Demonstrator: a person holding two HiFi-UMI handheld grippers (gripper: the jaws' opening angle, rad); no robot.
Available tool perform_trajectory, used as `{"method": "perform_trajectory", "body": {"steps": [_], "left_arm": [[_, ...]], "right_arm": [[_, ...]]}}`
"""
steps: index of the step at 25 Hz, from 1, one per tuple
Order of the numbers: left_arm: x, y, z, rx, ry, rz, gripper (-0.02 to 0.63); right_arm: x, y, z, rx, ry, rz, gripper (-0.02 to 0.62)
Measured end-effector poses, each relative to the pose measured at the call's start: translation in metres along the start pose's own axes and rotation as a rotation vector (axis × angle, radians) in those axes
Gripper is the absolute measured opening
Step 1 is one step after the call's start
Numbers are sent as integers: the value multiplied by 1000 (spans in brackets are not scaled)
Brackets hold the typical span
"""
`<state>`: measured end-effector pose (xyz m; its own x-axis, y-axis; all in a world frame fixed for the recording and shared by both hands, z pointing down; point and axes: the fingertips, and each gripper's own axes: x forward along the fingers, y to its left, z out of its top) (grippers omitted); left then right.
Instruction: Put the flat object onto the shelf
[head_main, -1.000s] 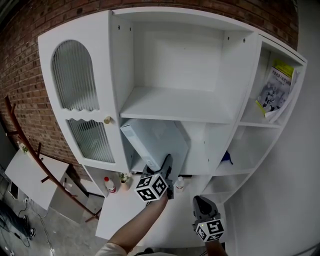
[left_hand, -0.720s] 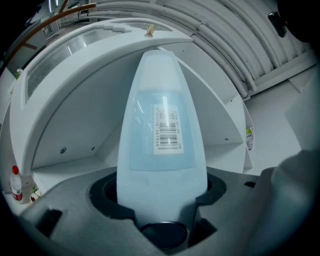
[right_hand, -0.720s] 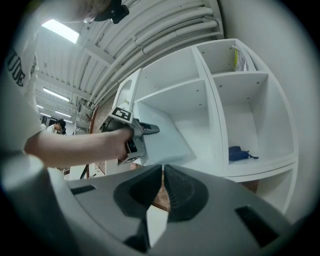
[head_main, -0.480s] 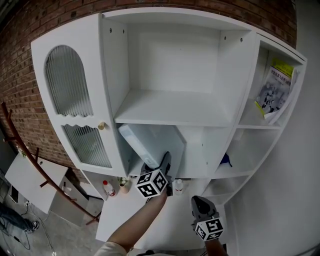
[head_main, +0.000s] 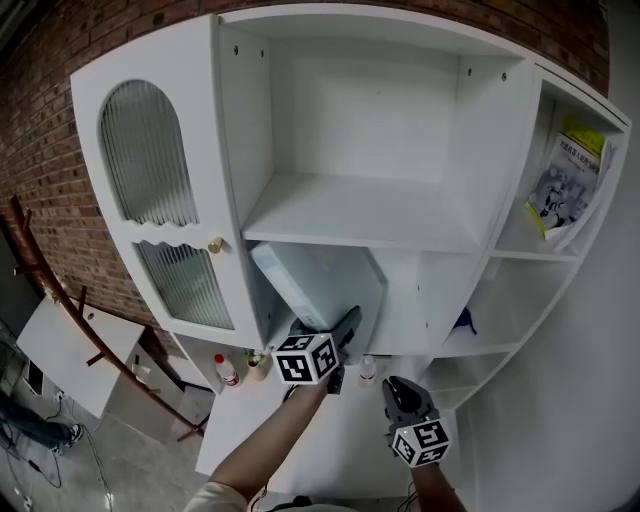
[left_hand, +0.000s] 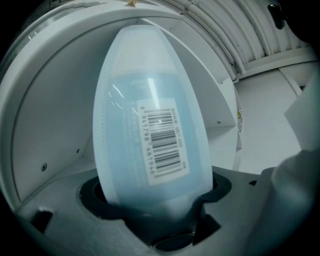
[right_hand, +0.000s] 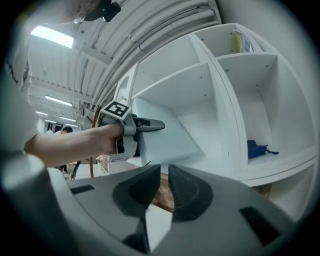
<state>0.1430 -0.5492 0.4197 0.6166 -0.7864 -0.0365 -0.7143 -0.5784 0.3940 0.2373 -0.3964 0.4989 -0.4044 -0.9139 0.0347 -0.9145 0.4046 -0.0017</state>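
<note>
– One big white shelf unit (head_main: 350, 215) fills the head view, with its ribbed-glass door (head_main: 150, 170) on the left. Where's the flat pack (head_main: 318, 285)?
– In the lower middle compartment (head_main: 400, 290), under the bare wide board. It leans on a tilt, not lying down, with its far end up towards the left wall.
– Which way does it lie from the left gripper (head_main: 346, 330)?
– Straight ahead. In the left gripper view its long axis runs directly away from the jaws, with the barcode label facing the camera. The left one is plainly nearer. The right gripper (right_hand: 164, 187) hangs lower and to the right, well apart from the pack, its jaws all but together on nothing.
– Is the left one gripping?
– I'd say not. Its jaws stand wide and have just been opening. The pack's near end sits between the pads, and a dark gap shows on one side. Drawing straight back along that axis looks like the next move, watching that the leaning pack doesn't slide out after it.
– Anything changed from a second ago?
– Little. The pack leans in the same compartment at much the same tilt. The left gripper's marker cube (head_main: 303, 360) has rolled from a diamond to squarer-on.
– Small stuff?
– A yellow-topped booklet (head_main: 565, 185) upper right, something blue (head_main: 462, 322) in the side bay, and little bottles (head_main: 227, 370) on the counter (head_main: 350, 440).
</note>
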Motion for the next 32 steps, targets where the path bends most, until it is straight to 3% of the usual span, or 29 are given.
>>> {"method": "perform_trajectory", "body": {"steps": [3,5,12,17,23,32], "left_arm": [[0,-2,-1,17,40,-21,388],[0,-1,-2,23,55,-24,390],[-2,-3,-4,42,87,-44,394],[-2,-6,-6,63,107,-82,397],[-5,-15,-12,100,164,-195,411],[-10,-23,-17,74,187,-272,426]], "right_arm": [[18,7,0,38,8,53,53],[32,13,-3,72,24,93,127],[71,33,-11,153,76,172,152],[79,37,-7,157,52,170,150],[73,37,-5,136,13,171,150],[62,32,-2,140,-13,164,150]]}}
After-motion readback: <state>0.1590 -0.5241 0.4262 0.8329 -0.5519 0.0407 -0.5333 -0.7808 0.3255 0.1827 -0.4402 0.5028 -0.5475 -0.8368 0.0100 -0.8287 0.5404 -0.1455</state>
